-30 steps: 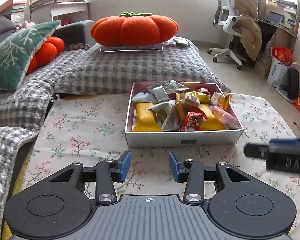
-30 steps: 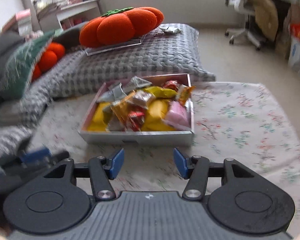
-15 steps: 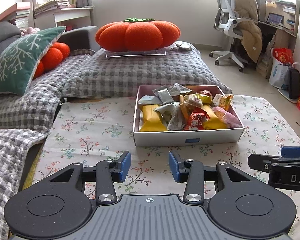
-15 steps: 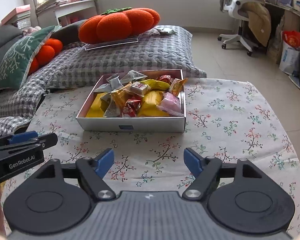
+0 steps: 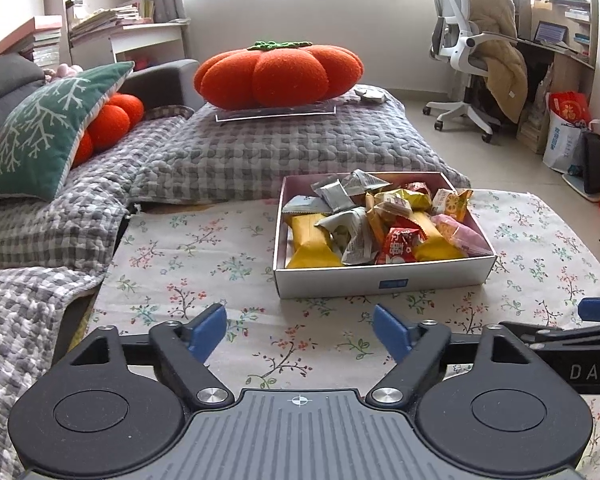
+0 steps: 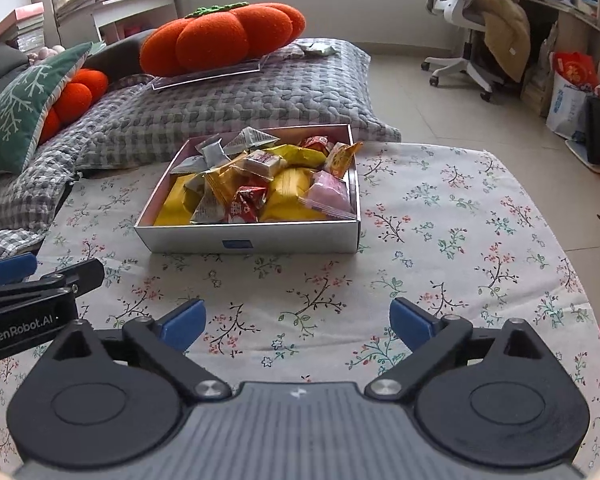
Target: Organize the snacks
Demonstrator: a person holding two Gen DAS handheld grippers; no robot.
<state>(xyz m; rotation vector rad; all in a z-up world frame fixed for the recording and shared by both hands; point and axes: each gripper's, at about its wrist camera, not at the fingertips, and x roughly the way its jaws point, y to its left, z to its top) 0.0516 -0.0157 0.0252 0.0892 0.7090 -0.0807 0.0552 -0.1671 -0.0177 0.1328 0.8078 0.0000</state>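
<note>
My left gripper (image 5: 300,330) has its fingers spread wide with nothing in them, and so does my right gripper (image 6: 298,324). A second ago both were much closer together, so I have just opened them. They have also backed away from the box (image 5: 384,278), and it looks farther off now. Open, empty fingers could mean I am ready to pick something up, or I have just let go. All the snacks (image 5: 374,222) I can see lie piled in the box on the flowery cloth (image 5: 188,256): yellow, silver, red and pink packets.
</note>
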